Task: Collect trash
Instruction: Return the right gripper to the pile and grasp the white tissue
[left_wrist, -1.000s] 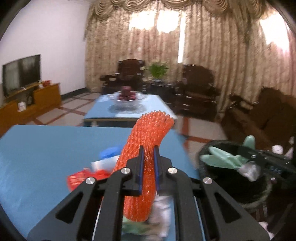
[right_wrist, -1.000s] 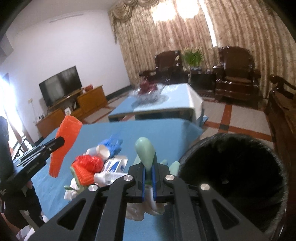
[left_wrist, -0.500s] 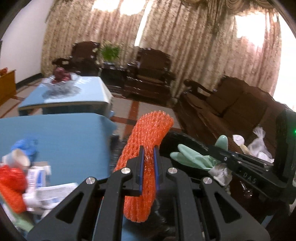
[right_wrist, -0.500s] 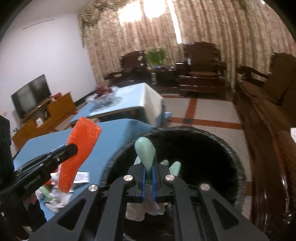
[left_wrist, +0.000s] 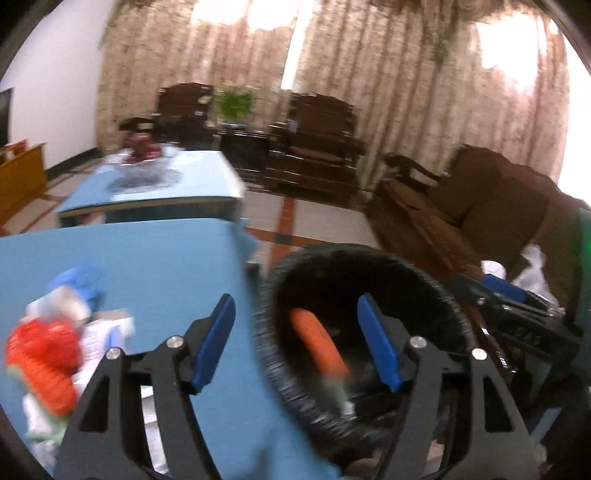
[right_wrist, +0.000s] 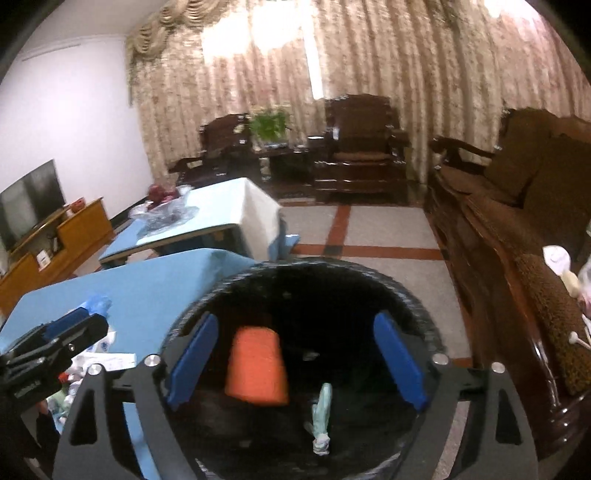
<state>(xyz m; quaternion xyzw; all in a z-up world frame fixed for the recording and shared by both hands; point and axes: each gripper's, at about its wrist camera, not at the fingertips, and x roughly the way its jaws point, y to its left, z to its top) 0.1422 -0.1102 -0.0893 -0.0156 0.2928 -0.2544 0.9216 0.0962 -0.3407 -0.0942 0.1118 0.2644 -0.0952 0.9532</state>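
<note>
A black trash bin (left_wrist: 273, 354) (right_wrist: 424, 317) stands by the blue table's right edge. An orange foam net (left_wrist: 319, 345) (right_wrist: 256, 363) and a pale green glove (right_wrist: 322, 413) are inside the bin. My left gripper (left_wrist: 297, 343) is open and empty above the bin's left rim. My right gripper (right_wrist: 295, 360) is open and empty over the bin's mouth. More trash (left_wrist: 48, 354) lies on the blue table (left_wrist: 159, 266): a red net, white wrappers, a blue item. It also shows in the right wrist view (right_wrist: 99, 354).
A second blue table with a fruit bowl (left_wrist: 142, 147) (right_wrist: 162, 195) stands behind. Dark wooden armchairs (right_wrist: 362, 147) and a brown sofa (right_wrist: 517, 221) line the right and back. A TV on a wooden cabinet (right_wrist: 55, 236) is at the left.
Both grippers opened over the bin. The orange net left my left gripper and the green glove left my right gripper; both are now inside the bin.
</note>
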